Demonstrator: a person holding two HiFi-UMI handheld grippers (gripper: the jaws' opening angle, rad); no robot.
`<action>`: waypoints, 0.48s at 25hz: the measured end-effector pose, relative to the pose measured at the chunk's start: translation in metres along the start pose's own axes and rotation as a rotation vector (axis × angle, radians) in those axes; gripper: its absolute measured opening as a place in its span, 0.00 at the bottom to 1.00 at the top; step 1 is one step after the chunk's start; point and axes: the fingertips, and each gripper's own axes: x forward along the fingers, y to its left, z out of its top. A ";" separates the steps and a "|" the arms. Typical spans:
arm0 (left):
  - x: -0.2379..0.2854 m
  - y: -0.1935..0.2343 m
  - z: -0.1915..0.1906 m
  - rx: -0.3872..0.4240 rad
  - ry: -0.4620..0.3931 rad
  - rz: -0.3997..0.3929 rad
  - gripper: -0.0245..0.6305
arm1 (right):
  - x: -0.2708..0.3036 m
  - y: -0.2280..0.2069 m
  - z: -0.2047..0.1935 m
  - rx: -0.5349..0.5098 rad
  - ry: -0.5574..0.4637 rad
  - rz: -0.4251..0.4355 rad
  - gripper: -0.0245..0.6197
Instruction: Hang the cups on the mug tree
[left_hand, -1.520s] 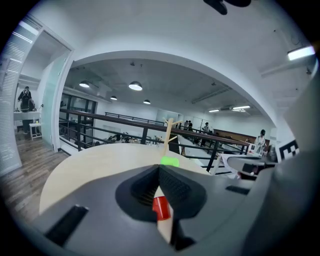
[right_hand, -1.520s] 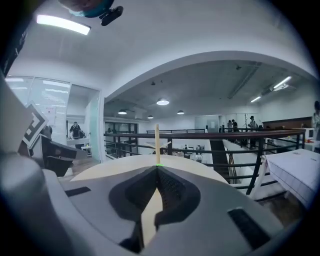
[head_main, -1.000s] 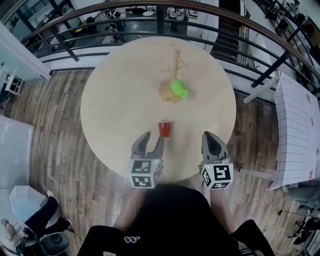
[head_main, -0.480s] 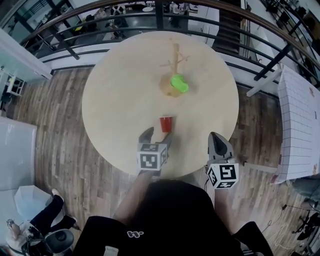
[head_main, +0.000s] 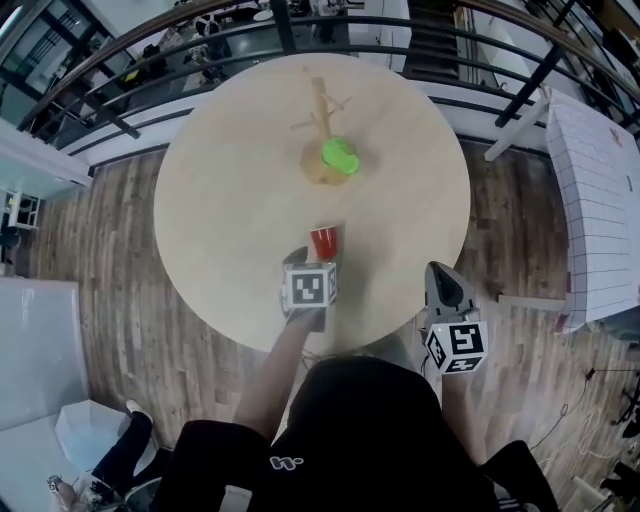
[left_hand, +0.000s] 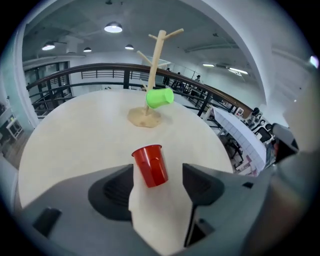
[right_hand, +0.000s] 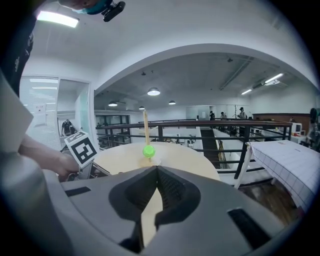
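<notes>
A small red cup (head_main: 323, 241) stands upright on the round wooden table (head_main: 220, 200), on the near side. My left gripper (head_main: 318, 264) reaches over the table's edge with its jaws wide open round the cup. In the left gripper view the red cup (left_hand: 150, 165) sits between the tips of the left gripper (left_hand: 157, 171), nearer the left jaw, with a gap on the right. Beyond it stands the wooden mug tree (head_main: 322, 105) with a green cup (head_main: 340, 155) hanging low on it. My right gripper (head_main: 446, 285) is shut and empty, off the table's right edge.
A dark metal railing (head_main: 200, 50) curves round the far side of the table. To the right, a white-clothed table (head_main: 600, 200) stands on the wooden floor (head_main: 110, 250). In the right gripper view the mug tree (right_hand: 145, 125) is far ahead.
My left gripper has moved forward to the red cup, which now stands between its jaws. The right gripper has drifted slightly right, still shut.
</notes>
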 end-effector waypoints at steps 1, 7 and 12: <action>0.005 0.002 -0.002 0.002 0.014 0.008 0.50 | -0.002 -0.002 -0.003 0.006 0.006 -0.007 0.05; 0.033 0.008 -0.011 0.017 0.053 0.030 0.50 | -0.008 -0.002 -0.015 0.011 0.030 -0.026 0.05; 0.045 0.013 -0.009 0.023 0.051 0.058 0.50 | -0.009 0.003 -0.020 0.012 0.041 -0.024 0.05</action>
